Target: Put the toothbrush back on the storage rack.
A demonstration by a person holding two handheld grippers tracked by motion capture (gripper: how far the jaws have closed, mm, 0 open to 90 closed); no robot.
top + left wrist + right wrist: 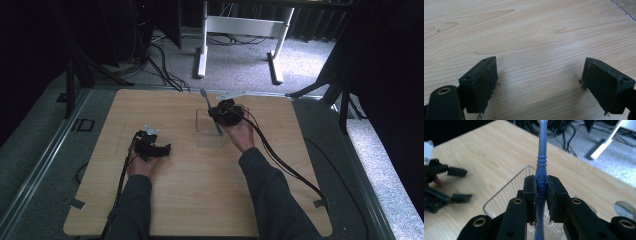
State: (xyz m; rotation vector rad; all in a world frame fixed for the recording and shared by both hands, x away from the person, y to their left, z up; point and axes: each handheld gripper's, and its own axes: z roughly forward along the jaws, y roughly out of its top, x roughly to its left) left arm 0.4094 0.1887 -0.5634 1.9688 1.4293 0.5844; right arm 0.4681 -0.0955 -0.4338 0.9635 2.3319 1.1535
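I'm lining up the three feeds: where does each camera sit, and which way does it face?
High view: above the person's side, facing forward and down on the table; both forearms, left gripper, right gripper.
Left gripper view: on the left gripper, facing bare tabletop between open jaws.
Right gripper view: on the right gripper, shut on a blue utensil over a clear tray.
Shared: high and right gripper views both show the tray and left gripper.
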